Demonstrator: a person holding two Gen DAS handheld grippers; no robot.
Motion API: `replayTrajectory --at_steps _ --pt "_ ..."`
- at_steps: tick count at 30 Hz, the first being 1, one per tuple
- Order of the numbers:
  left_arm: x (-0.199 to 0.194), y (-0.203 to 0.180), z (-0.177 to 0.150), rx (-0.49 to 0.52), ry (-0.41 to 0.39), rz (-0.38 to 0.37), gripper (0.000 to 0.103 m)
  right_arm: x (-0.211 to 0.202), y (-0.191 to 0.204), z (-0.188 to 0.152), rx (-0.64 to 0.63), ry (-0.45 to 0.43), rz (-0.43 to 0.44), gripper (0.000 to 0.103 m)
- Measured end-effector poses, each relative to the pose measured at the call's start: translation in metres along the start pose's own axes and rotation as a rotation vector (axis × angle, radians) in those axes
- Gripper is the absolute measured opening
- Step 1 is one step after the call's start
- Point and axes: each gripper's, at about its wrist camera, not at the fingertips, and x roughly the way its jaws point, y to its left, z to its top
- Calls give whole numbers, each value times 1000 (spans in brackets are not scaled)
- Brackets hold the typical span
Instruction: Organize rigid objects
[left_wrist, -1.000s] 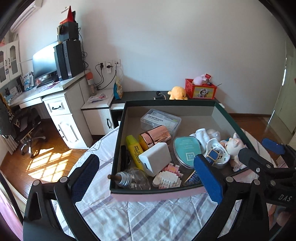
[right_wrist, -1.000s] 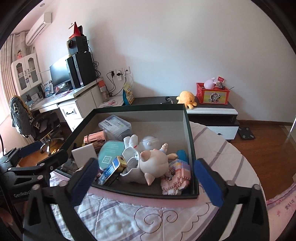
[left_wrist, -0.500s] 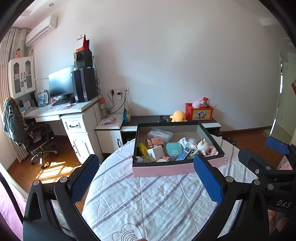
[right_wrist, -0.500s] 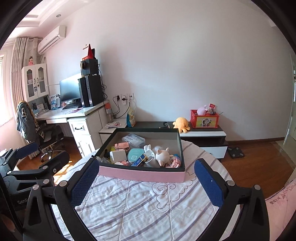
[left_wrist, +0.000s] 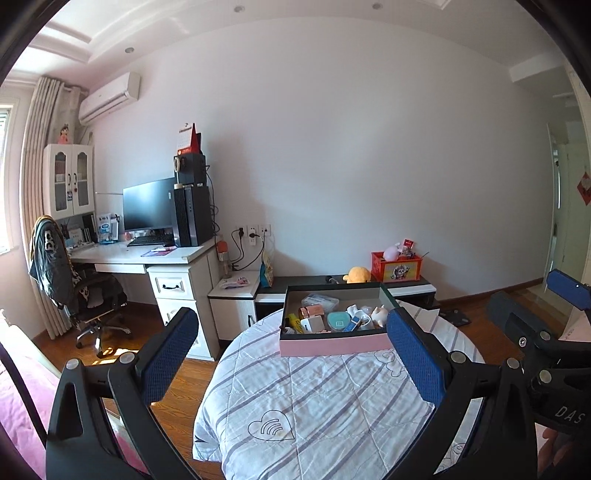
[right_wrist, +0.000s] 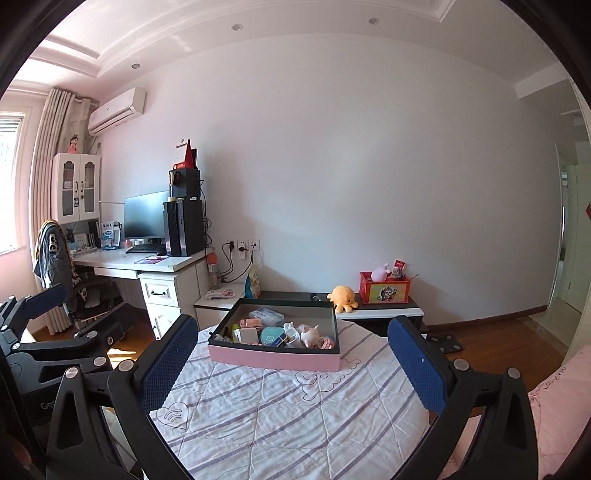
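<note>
A pink box (left_wrist: 334, 346) with dark inner walls sits at the far side of a round table (left_wrist: 314, 406) covered by a striped quilt. It also shows in the right wrist view (right_wrist: 273, 360). It holds several small objects: a white cube (left_wrist: 312, 325), a teal round tin (left_wrist: 338, 321), a pig figure (right_wrist: 309, 335), a clear case (right_wrist: 266, 315). My left gripper (left_wrist: 291, 362) is open and empty, well back from the box. My right gripper (right_wrist: 291, 362) is open and empty, also well back.
A white desk (left_wrist: 147, 254) with monitor and computer tower stands at the left, with an office chair (left_wrist: 74, 291) beside it. A low dark cabinet (left_wrist: 332, 286) behind the table carries a yellow plush (left_wrist: 356, 275) and a red box (left_wrist: 397, 267). Pink bedding (right_wrist: 561, 398) lies at the right.
Both grippers have pulled far back and up from the box, which now looks small and distant. Both stay open and empty. The box's contents have not moved.
</note>
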Motion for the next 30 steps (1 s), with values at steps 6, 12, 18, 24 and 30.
replayTrajectory --at_steps 6,12,18,24,30 --pt "-41 0 3 -2 -51 7 103 -36 2 5 -9 -57 -25 103" --pt "-65 0 8 0 -98 12 103 -60 4 11 -18 -106 -42 103" --pt "-71 -4 6 10 -102 -5 103 -70 -2 9 -8 -108 -51 103" --pt "-68 -8 4 12 -90 -13 103 -67 -4 7 1 -95 -57 103" --pt "-68 -10 3 11 -89 -11 103 -68 -5 6 4 -91 -57 103"
